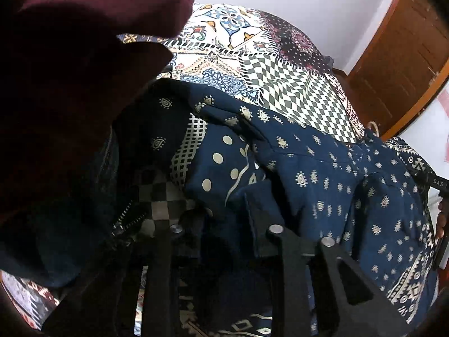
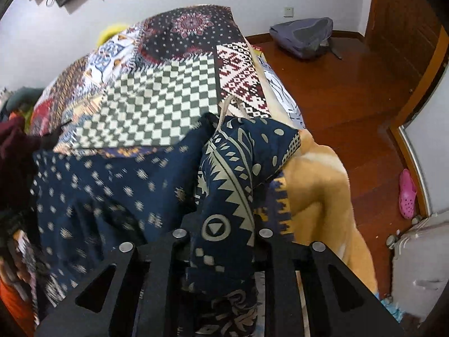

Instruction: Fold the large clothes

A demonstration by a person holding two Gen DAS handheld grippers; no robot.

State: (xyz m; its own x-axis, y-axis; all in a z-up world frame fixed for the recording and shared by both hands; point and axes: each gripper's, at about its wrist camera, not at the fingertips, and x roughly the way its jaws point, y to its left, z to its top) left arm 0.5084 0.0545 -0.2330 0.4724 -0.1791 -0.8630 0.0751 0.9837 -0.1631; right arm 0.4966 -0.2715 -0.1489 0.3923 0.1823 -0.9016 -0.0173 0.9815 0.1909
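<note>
A large navy garment (image 1: 322, 174) with cream dots and paisley marks lies bunched on a patchwork bedspread (image 1: 294, 84). My left gripper (image 1: 224, 213) is shut on a fold of this navy garment, which fills the gap between its fingers. In the right wrist view the same navy garment (image 2: 106, 185) spreads to the left. My right gripper (image 2: 221, 224) is shut on the garment's patterned border, which runs up between the fingers. A dark maroon cloth (image 1: 70, 84) hangs close to the left camera and hides the left side.
The patchwork bedspread (image 2: 157, 104) covers the bed. An orange-tan blanket (image 2: 322, 185) hangs off the bed's right side. The wooden floor (image 2: 350, 98) holds a grey backpack (image 2: 303, 36) and a pink clog (image 2: 407, 193). A wooden door (image 1: 398, 64) stands at right.
</note>
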